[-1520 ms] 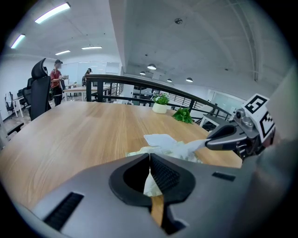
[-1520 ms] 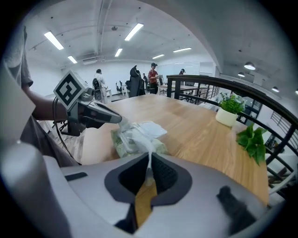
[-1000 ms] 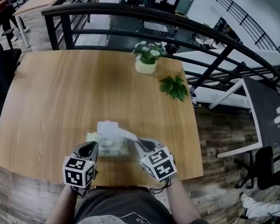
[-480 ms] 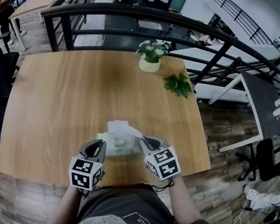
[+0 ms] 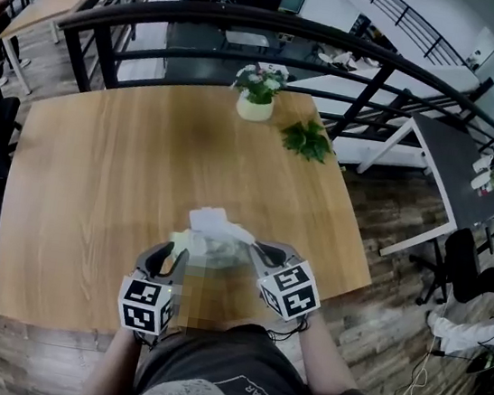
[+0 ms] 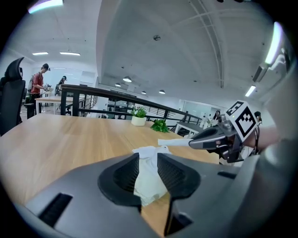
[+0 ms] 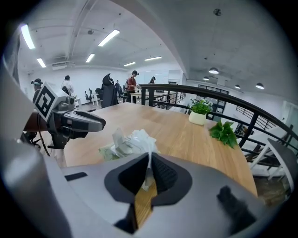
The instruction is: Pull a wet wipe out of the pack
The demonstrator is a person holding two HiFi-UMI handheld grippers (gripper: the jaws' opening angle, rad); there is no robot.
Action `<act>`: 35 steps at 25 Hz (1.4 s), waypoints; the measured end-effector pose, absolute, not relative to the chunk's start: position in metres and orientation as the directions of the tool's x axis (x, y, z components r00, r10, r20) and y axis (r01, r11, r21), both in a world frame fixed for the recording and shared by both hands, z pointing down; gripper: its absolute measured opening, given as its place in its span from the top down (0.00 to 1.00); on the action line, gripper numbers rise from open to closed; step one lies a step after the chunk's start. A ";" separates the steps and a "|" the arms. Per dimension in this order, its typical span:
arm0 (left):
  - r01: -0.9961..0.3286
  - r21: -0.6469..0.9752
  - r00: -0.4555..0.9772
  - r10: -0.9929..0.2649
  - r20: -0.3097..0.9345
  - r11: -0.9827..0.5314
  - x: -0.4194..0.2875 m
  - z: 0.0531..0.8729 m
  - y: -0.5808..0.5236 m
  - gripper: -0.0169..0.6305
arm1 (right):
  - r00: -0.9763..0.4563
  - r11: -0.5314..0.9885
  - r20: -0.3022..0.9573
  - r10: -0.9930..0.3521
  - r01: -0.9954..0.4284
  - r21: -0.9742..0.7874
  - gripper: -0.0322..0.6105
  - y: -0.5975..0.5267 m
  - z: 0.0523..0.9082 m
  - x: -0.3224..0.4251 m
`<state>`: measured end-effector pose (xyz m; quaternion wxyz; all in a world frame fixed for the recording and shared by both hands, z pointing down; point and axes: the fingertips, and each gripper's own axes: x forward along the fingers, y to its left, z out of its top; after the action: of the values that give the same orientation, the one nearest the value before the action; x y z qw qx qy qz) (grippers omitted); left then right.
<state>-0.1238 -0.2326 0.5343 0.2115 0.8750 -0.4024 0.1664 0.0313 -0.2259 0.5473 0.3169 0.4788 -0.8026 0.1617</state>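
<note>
A flower pot (image 5: 254, 108) and leafy sprig (image 5: 307, 140) stood well beyond the pack (image 5: 212, 251); my left tongs (image 5: 168, 259), tilted down, had just been opening with the pack loose between them. My right tongs (image 5: 257, 252) pinched the wipe (image 5: 213, 222).

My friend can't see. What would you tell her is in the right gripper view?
The right gripper pinches a white wet wipe that leads to its crumpled pack on a wooden table. Farther back are a small potted plant and a leafy green sprig, before a black railing.
</note>
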 end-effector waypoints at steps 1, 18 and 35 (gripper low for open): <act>-0.779 0.239 0.618 -0.642 0.454 -0.580 -0.124 0.533 -0.232 0.80 | -0.340 0.487 0.660 -0.670 -0.872 0.045 0.89 -0.227 0.546 0.032; -0.830 0.206 0.552 -0.705 0.446 -0.519 -0.095 0.512 -0.161 0.81 | -0.419 0.519 0.607 -0.675 -0.855 -0.012 0.89 -0.149 0.531 0.063; -0.845 0.138 0.523 -0.745 0.414 -0.517 -0.071 0.491 -0.050 0.93 | -0.459 0.527 0.541 -0.705 -0.849 -0.033 0.89 -0.036 0.512 0.085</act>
<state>-0.0714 -0.0504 0.4907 0.1633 0.8573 -0.4635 0.1532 0.0853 -0.0361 0.5123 0.2387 0.4620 -0.8407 0.1511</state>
